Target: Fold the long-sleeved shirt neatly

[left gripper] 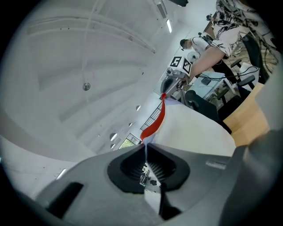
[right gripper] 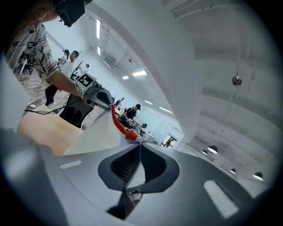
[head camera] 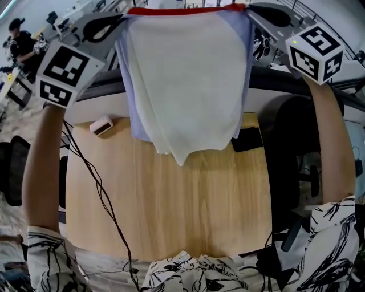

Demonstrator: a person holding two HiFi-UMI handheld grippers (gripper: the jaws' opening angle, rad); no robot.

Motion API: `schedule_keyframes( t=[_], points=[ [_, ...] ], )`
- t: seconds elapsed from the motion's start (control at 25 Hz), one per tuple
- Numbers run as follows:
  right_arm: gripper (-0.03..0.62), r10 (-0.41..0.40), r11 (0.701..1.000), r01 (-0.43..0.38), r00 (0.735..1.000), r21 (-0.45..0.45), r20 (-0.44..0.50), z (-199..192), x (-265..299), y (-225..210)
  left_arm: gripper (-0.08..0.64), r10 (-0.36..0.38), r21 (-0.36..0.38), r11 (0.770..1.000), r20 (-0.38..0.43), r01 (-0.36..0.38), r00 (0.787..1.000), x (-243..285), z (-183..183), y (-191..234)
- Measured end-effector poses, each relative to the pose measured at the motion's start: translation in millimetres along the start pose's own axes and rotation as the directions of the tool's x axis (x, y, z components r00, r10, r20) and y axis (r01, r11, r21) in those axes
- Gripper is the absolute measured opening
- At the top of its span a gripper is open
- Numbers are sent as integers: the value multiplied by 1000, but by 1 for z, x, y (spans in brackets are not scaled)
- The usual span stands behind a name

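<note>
A white long-sleeved shirt (head camera: 185,85) with lavender sleeves and a red top edge (head camera: 182,9) hangs in the air above the wooden table (head camera: 171,205). My left gripper (head camera: 122,17) is shut on its upper left corner and my right gripper (head camera: 248,10) is shut on its upper right corner. The cloth is stretched between them and its lower tip (head camera: 181,161) dangles just over the tabletop. In the left gripper view the shirt (left gripper: 190,128) runs from my jaws to the other gripper (left gripper: 170,84). The right gripper view shows the shirt (right gripper: 95,134) the same way.
A small white device (head camera: 101,125) lies at the table's far left, a black flat object (head camera: 248,138) at the far right. Black cables (head camera: 100,194) trail over the table's left side. A dark office chair (head camera: 296,159) stands to the right, other desks and people beyond.
</note>
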State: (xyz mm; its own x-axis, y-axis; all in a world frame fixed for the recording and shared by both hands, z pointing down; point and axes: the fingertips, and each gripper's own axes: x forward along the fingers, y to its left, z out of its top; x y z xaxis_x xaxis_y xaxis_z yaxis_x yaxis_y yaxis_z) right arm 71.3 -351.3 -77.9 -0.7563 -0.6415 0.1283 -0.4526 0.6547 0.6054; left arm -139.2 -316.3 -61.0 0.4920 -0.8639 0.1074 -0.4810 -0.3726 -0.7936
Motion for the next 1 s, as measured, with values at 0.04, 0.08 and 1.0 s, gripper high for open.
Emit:
schedule_keyframes(
  t=[0.04,0.08,1.0],
  points=[
    [17,-1,1000,1,1000,1,1,0,5,-4,20,6,7,1000,1,-6,1000,2,-1,7],
    [17,-1,1000,1,1000,0,4,1,10,-7,20,13,15,1000,2,-13,1000,4,-2,12],
    [18,262,958,-260,965,124,-1,-33,-107,286,20,-290,-30,957,-2,290,957,-189,-64,-234]
  ],
)
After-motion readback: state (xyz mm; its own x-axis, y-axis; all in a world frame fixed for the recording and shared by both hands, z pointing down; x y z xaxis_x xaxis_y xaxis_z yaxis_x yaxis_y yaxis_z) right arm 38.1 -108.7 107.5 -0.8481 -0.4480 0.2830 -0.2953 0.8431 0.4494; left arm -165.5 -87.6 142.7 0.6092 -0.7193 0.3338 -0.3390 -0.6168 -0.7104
